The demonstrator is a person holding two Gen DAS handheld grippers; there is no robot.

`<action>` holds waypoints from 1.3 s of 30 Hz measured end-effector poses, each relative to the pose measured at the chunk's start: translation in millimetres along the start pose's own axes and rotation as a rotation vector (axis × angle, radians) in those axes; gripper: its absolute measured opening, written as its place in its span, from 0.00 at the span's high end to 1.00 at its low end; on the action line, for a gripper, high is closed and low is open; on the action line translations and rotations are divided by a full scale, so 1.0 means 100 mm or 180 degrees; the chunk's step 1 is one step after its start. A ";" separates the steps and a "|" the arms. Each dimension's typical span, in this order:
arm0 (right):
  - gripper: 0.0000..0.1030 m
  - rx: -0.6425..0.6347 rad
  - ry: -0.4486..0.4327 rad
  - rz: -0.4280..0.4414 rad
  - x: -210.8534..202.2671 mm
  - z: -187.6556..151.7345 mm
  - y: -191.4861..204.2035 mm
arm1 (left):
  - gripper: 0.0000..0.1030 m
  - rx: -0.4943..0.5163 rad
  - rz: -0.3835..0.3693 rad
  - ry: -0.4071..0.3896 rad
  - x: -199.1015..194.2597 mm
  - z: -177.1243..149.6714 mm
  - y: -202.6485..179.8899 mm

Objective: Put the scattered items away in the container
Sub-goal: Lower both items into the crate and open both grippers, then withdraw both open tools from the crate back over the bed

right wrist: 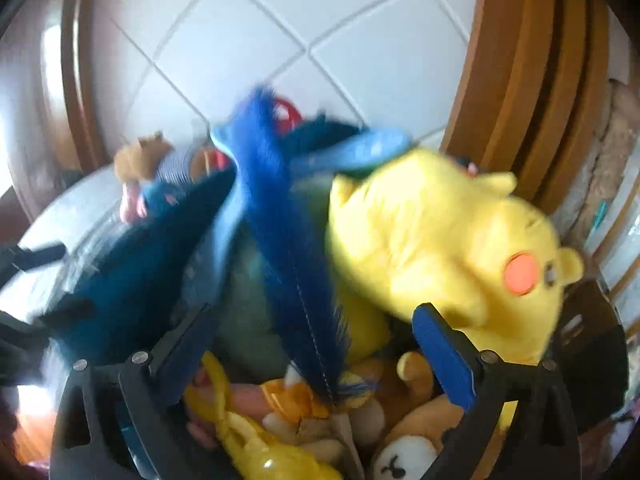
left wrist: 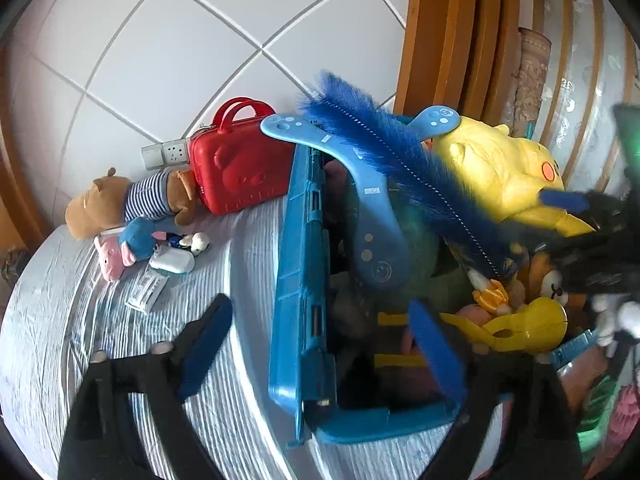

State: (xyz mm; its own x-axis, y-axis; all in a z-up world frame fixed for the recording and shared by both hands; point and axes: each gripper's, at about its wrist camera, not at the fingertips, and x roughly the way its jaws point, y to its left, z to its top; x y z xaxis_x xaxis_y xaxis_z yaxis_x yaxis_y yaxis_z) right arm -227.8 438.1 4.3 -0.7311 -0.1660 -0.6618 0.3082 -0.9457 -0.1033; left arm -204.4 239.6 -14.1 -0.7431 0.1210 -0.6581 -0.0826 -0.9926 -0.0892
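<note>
Both grippers wide, empty | right gripper [right wrist: 328, 356] above blue feather [right wrist: 280, 216] | container [left wrist: 300, 280] full

Blue container [left wrist: 298, 280], yellow plush [left wrist: 496, 172], red case [left wrist: 240, 172], navy-and-white striped shirt on brown bear [left wrist: 120, 200].

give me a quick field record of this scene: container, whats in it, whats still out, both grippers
container: blue bin, nearly full
inside: yellow plush, blue feather wand, light blue boomerang toy, small plush toys
still out: red case, striped-shirt bear, pink and blue plush, white pouch
left gripper: open, straddling the bin's wall
right gripper: open, over the bin, holding nothing
</note>
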 end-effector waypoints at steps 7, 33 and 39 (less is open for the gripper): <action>0.01 0.0179 -0.0430 0.0197 -0.45 -0.17 0.13 | 0.06 -0.0016 0.0104 0.0036 -0.18 -0.22 0.04; 0.01 0.0609 -0.0361 -0.0137 -1.14 -1.04 1.56 | 0.06 0.0223 -0.0164 -0.0202 -1.08 -0.96 0.75; 0.01 0.0711 -0.0311 -0.0220 -1.25 -1.21 1.93 | 0.06 0.0310 -0.0236 -0.0177 -1.24 -1.18 0.94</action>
State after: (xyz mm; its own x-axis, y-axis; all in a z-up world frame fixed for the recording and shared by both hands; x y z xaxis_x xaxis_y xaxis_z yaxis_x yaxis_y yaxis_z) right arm -3.1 310.3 -22.7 -0.8046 -0.1146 -0.5827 0.1212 -0.9922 0.0279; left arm -41.3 132.6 -29.4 -0.7680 0.1960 -0.6097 -0.2008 -0.9777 -0.0613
